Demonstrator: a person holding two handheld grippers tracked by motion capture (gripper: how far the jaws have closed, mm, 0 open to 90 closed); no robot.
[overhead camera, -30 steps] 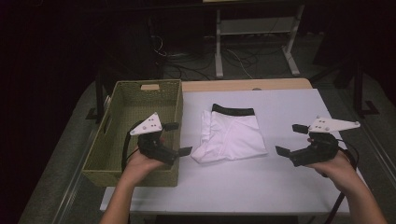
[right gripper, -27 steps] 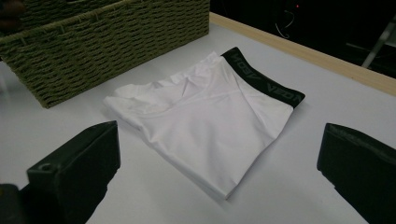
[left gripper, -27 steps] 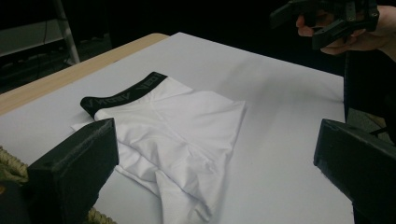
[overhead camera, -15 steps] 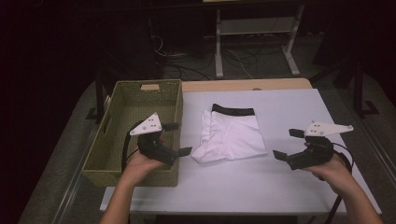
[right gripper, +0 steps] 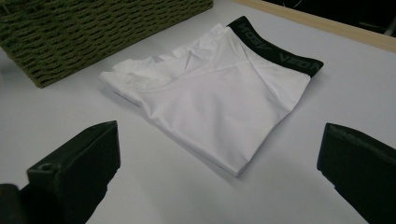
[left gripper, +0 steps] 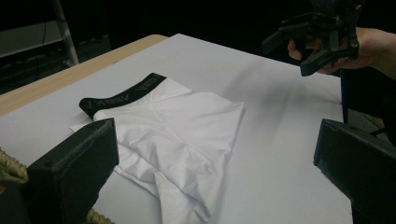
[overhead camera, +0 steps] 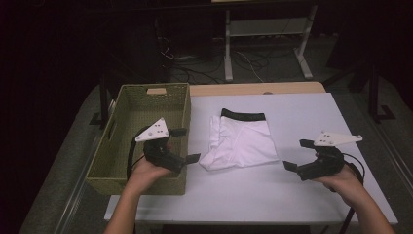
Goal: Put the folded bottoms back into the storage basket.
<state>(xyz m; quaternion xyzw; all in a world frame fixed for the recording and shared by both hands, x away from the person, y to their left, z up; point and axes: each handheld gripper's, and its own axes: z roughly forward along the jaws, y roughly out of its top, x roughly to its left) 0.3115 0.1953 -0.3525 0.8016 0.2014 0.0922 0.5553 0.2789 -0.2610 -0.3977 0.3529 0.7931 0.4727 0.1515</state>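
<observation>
High view shows folded white underwear (overhead camera: 243,144) lying mid-worktop (overhead camera: 311,117) beside the basket (overhead camera: 146,105), light, limp and slippery-looking, best pinched at its stiffer black waistband (overhead camera: 243,116) by both tongs, left tongs (overhead camera: 185,145) and right tongs (overhead camera: 296,155), now spread and empty.

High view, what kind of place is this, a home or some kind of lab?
Probably a lab or recording workspace, not a home: a plain white table in a dark room, loose cables on the floor, a metal-framed stand behind it, and a person holding sensor-fitted grippers beside folded underwear and a woven basket.
</observation>
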